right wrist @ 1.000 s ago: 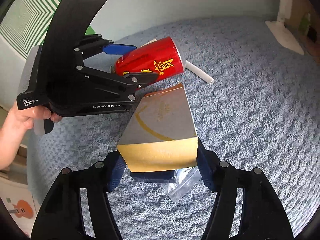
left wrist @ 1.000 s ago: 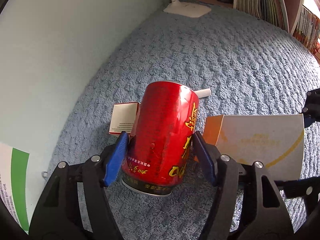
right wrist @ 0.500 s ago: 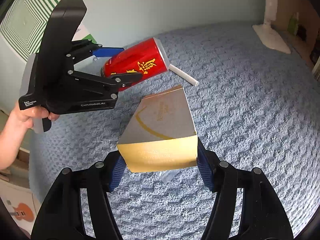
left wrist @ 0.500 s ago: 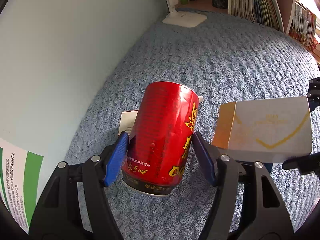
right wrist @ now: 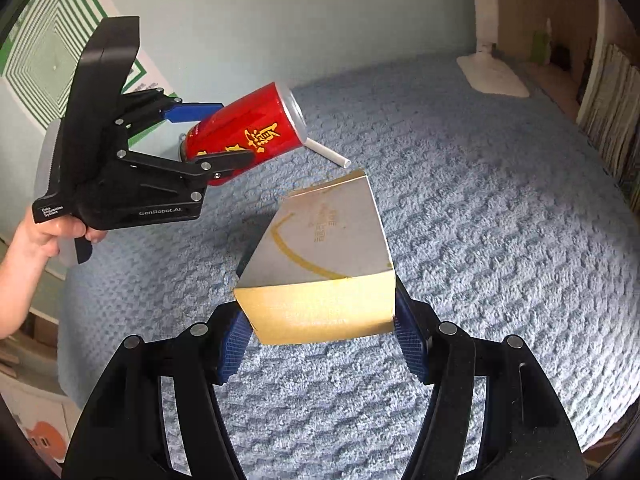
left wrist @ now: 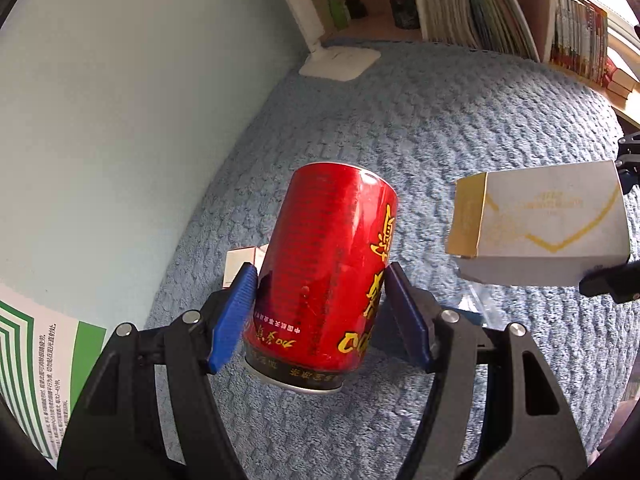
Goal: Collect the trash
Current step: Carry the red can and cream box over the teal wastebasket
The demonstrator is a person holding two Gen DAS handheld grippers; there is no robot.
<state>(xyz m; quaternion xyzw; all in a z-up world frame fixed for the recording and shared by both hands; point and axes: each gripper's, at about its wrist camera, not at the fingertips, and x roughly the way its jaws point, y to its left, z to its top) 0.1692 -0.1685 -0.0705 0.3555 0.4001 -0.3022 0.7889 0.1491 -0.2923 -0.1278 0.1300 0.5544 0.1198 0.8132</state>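
Left gripper (left wrist: 318, 300) is clamped on the red can (left wrist: 324, 276), lifted above the blue blanket (left wrist: 460, 128): light, slick, dentable, best gripped mid-body. At 3 o'clock, right gripper (right wrist: 316, 338) pinches the gold-and-white box (right wrist: 324, 252), light, crushable cardboard.

I see the left gripper (left wrist: 318, 312) clamped on the red can (left wrist: 324, 272), raised over the blue blanket (right wrist: 500, 208), right gripper (right wrist: 320, 338) alongside clamped on the gold-and-white box (right wrist: 320, 264).
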